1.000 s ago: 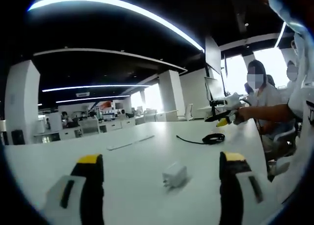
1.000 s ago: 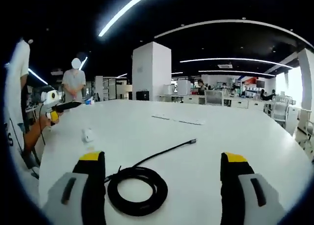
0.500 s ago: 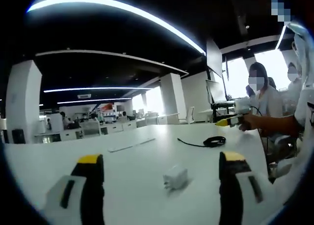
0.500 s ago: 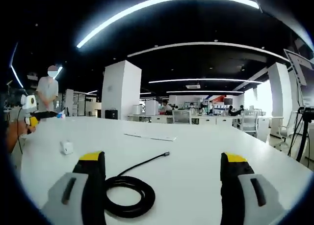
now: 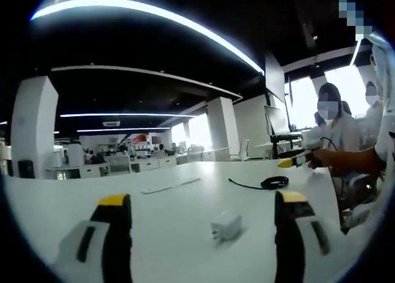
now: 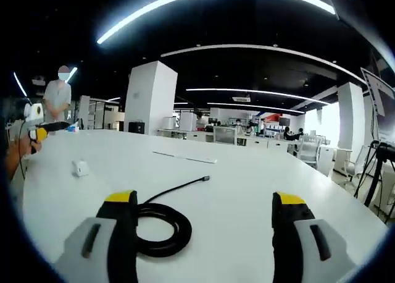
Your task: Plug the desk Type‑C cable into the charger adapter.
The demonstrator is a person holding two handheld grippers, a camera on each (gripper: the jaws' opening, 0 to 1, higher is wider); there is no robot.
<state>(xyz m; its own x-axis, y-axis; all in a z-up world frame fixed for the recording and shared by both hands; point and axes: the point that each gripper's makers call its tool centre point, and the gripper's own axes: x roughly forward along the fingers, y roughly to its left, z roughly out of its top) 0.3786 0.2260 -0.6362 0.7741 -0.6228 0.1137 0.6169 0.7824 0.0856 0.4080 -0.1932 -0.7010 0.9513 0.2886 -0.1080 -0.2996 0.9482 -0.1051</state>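
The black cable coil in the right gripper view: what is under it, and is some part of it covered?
The cable lies on the bare white table. The right gripper's left jaw covers the coil's left edge.

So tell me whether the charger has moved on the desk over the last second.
No. The charger lies the same way from the coiled cable; the small shift is camera movement.

Over the last second the right gripper [image 6: 200, 233] drops lower toward the surface [image 6: 247, 190], so the coiled cable [image 6: 162, 226] now sits against its left finger at 7 o'clock instead of between the fingers. In the left gripper view the adapter [image 5: 226, 225] looks the same, and the right gripper [image 5: 295, 162] at 3 o'clock now hangs level.
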